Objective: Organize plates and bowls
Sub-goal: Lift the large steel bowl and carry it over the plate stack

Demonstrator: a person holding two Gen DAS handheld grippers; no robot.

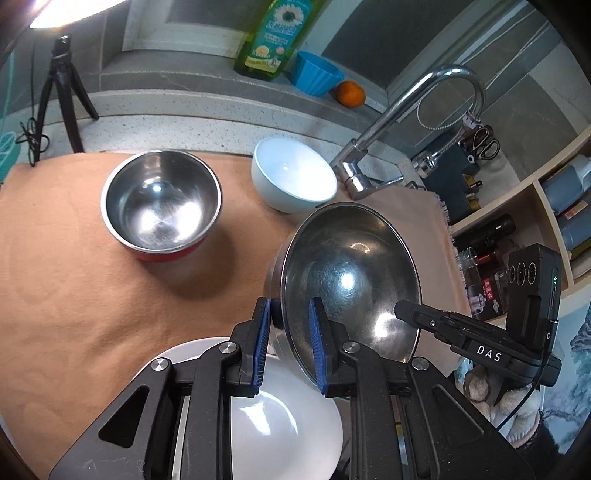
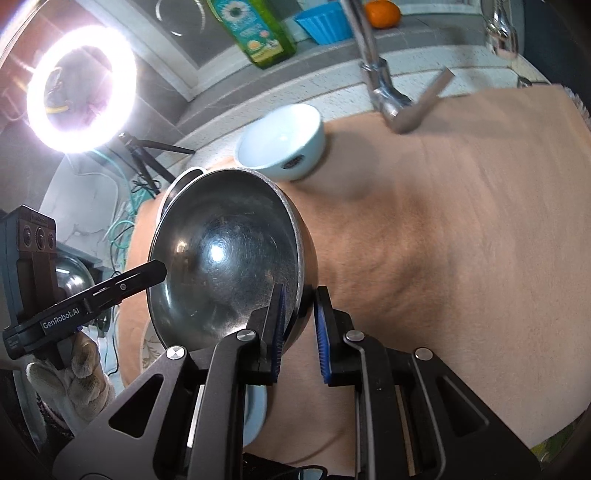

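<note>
While both grippers, left (image 1: 289, 328) and right (image 2: 300, 317), clamp the steel bowl's (image 1: 351, 280) rim, only the left view shows the red-based bowl (image 1: 161, 206).

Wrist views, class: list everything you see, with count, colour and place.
steel bowl: 1, silver, tilted, between both grippers
red-based bowl: 1, silver inside, on cloth
white bowl: 1, on cloth near faucet
white plate: 1, under left gripper
cloth: 1, tan, covering counter
faucet: 1, chrome, behind cloth
bottle: 1, green, back ledge
cup: 1, blue, ledge
orange: 1, beside cup
left gripper: black, blue pads, astride steel bowl rim
right gripper: same, opposite rim
</note>
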